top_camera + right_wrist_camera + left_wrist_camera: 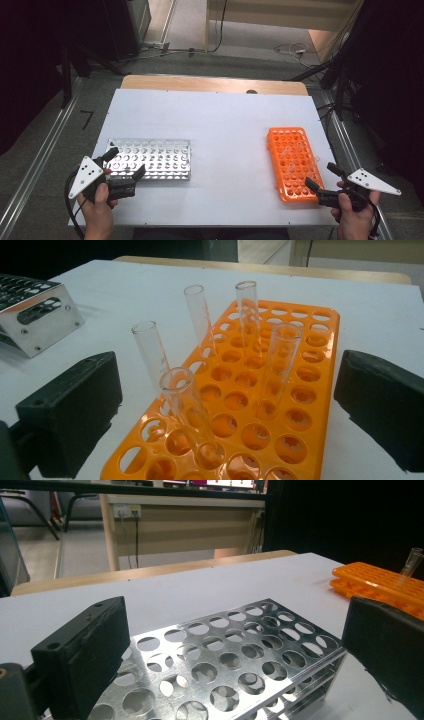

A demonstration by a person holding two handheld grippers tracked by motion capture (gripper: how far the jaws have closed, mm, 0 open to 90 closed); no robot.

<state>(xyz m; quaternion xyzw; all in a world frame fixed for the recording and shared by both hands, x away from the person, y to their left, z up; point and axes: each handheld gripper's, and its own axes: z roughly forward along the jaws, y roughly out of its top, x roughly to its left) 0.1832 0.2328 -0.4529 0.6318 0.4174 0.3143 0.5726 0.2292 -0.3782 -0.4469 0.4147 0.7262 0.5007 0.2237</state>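
An empty silver metal rack [150, 159] lies at the table's left, and an orange rack [292, 162] sits at the right. My left gripper [127, 161] is open at the metal rack's near left corner. In the left gripper view its jaws stand wide on either side of the metal rack [235, 655]. My right gripper [321, 175] is open by the orange rack's near right corner. In the right gripper view the orange rack [322, 365] holds several upright clear glass tubes [190, 410] between the spread jaws, and nothing is gripped.
A white sheet [215, 125] covers the wooden table, bare between the racks. The orange rack [380, 582] with one tube [412, 560] appears far right in the left gripper view. The metal rack's end [35, 310] is at upper left in the right gripper view. Cables lie on the floor beyond.
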